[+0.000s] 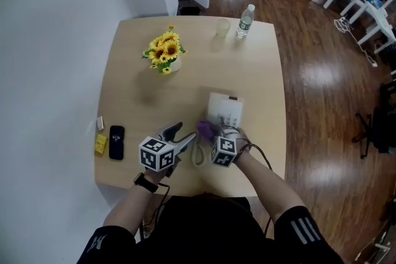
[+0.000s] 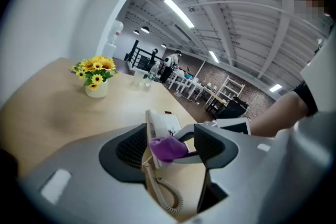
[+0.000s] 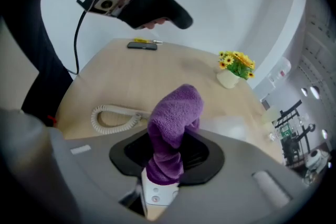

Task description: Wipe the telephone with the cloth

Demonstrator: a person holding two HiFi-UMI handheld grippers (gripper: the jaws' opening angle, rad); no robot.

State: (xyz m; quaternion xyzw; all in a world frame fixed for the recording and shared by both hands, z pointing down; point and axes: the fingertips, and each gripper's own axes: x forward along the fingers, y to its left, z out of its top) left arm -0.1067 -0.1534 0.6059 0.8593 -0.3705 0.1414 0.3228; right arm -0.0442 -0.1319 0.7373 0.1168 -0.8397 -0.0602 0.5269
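The white telephone (image 1: 226, 109) lies on the surface (image 1: 260, 65), toward 5 o'clock from its middle. The sunflower pot (image 1: 166, 54) stands well apart, at 11 o'clock from the telephone. The right gripper (image 3: 169, 153) has its fingers (image 3: 131, 152) pinched tight on the purple cloth (image 3: 176, 113), which rises in a fold from between them over the telephone's near-left corner. The left gripper (image 2: 170, 148) hovers at 9 o'clock of the cloth, its fingers (image 2: 126, 150) spread wide and gripping nothing; cloth and telephone show beyond the gap. The coiled cord (image 3: 113, 115) loops on the surface near the person's edge. A black mobile phone (image 1: 116, 142) rests at 8 o'clock, by the left edge.
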